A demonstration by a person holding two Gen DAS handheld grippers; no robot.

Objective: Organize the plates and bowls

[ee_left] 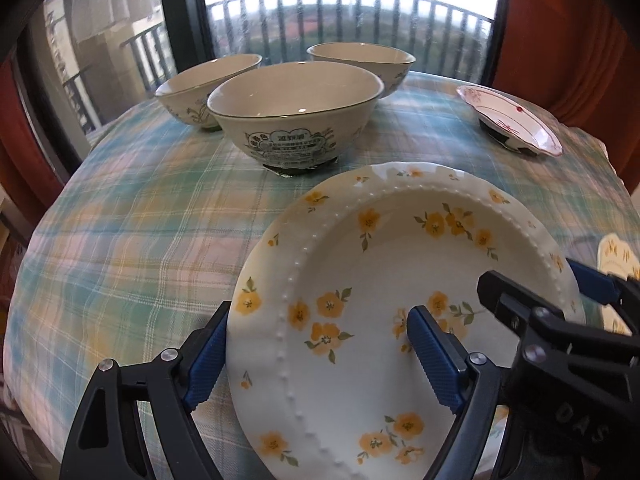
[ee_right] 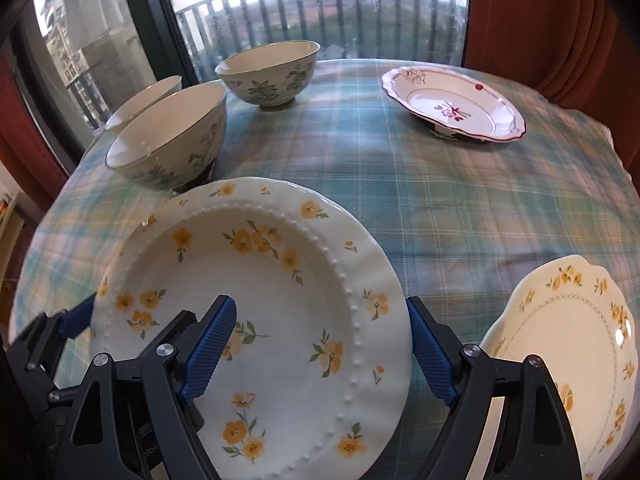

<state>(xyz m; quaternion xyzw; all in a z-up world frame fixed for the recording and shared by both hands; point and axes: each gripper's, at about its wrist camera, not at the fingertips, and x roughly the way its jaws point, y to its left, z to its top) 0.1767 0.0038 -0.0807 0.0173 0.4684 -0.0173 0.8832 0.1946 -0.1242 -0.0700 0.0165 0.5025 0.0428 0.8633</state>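
Both tools level, pointing far: left tool (ee_left: 320, 332) spread across flowered plate's (ee_left: 400, 280) left rim, right tool (ee_right: 322, 328) spread across its right rim; neither clamped.

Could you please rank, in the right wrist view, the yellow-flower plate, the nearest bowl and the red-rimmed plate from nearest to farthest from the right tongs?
1. Yellow-flower plate: its right rim sits between the right tongs.
2. Nearest bowl: ahead, left.
3. Red-rimmed plate: far right.
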